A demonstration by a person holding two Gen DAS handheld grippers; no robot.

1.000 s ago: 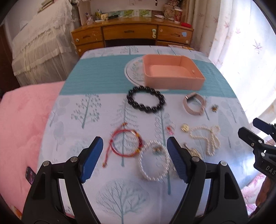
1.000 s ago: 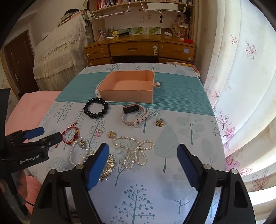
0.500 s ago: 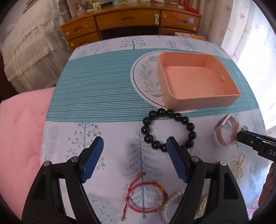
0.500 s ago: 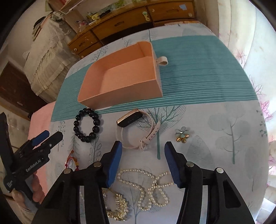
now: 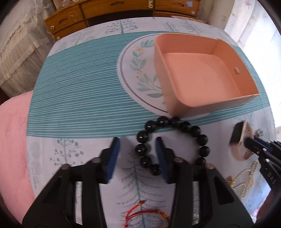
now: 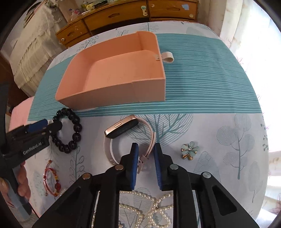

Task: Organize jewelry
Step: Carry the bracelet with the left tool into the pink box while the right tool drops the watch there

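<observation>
We see a glossy black bead bracelet (image 5: 171, 143) with bright highlights on each smooth bead. The peach box (image 6: 114, 73) looks like matt, smooth card or plastic. The watch's pale pink strap (image 6: 151, 140) seems soft and rubbery, its case a shiny rose-gold metal. The tabletop (image 6: 210, 75) wears a printed cloth. Both black plastic tongs carry matt blue pads (image 5: 114, 154). The drawers (image 6: 123, 15) are varnished wood.

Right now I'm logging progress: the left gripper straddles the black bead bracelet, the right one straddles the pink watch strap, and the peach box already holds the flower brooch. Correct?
Not quite. The peach open-topped box is empty; the right wrist view shows the pale blue flower brooch on the tablecloth. The left gripper does straddle the black bead bracelet, and the right gripper the pink watch strap.
</observation>
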